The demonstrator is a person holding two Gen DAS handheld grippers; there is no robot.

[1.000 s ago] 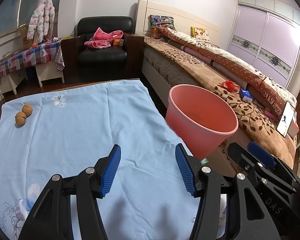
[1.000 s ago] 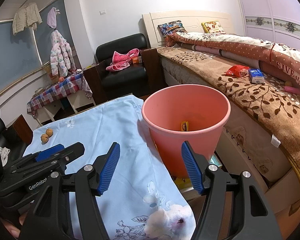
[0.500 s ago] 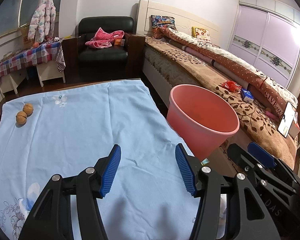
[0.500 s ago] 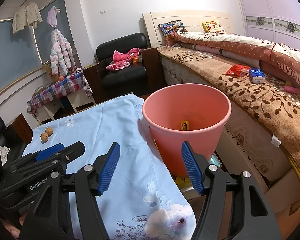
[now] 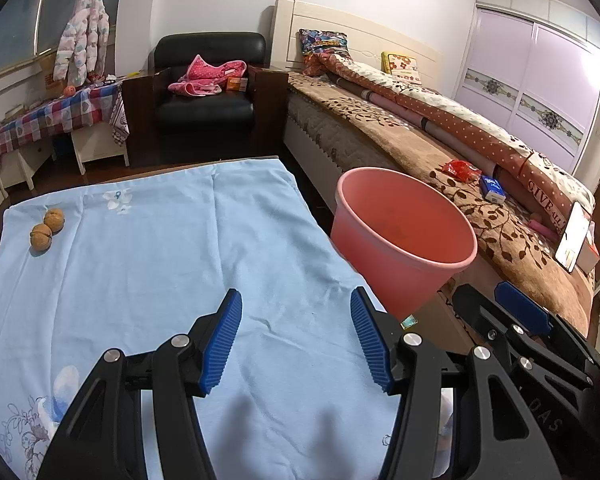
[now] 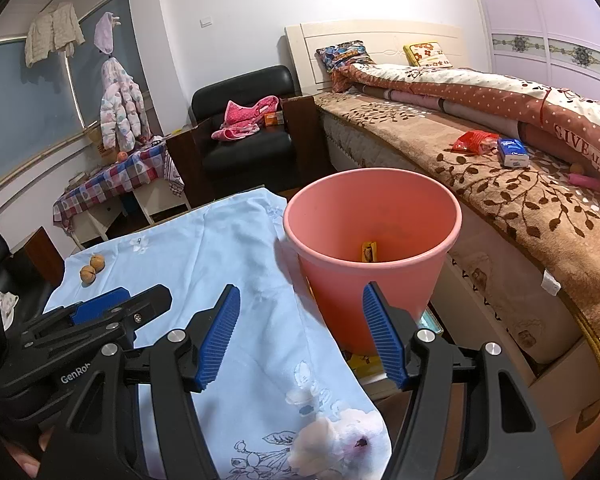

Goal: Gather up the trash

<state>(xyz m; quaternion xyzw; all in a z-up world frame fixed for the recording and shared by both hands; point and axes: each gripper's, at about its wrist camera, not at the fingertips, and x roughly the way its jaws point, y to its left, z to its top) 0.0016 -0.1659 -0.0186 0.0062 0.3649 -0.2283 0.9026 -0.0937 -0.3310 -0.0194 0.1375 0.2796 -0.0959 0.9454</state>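
The left gripper [image 5: 296, 336] hangs over the worktop [image 5: 148, 264] with its blue-padded jaws spread wide and nothing between them; below it lies only the pale blue floral cloth that covers the worktop. The right gripper [image 6: 300, 334] stands just beside it, jaws likewise wide apart and empty, pointed toward the near edge of the cloth and the salmon-pink plastic bin [image 6: 384, 292] just beyond; in the left wrist view the same bin [image 5: 404, 268] sits off the worktop's right edge, between the worktop and the bed [image 5: 512, 240].

Inside the bin, a small yellow wrapper [image 6: 369, 251] rests against the far wall near the bottom; more scraps lie on the floor at the bin's base, too hidden to name. Two walnuts [image 5: 47, 227] sit touching each other near the far left corner of the cloth, well apart from both grippers; they show again in the right wrist view [image 6: 93, 268].

On the bed's brown leaf-patterned blanket lie a crumpled red packet [image 6: 474, 142] and, just beside it, a blue tissue pack [image 6: 512, 152]; a rolled quilt runs along the far side. A black armchair [image 5: 208, 92] holding pink clothing stands against the back wall; a checked cloth covers a low side table [image 5: 56, 116] to its left.
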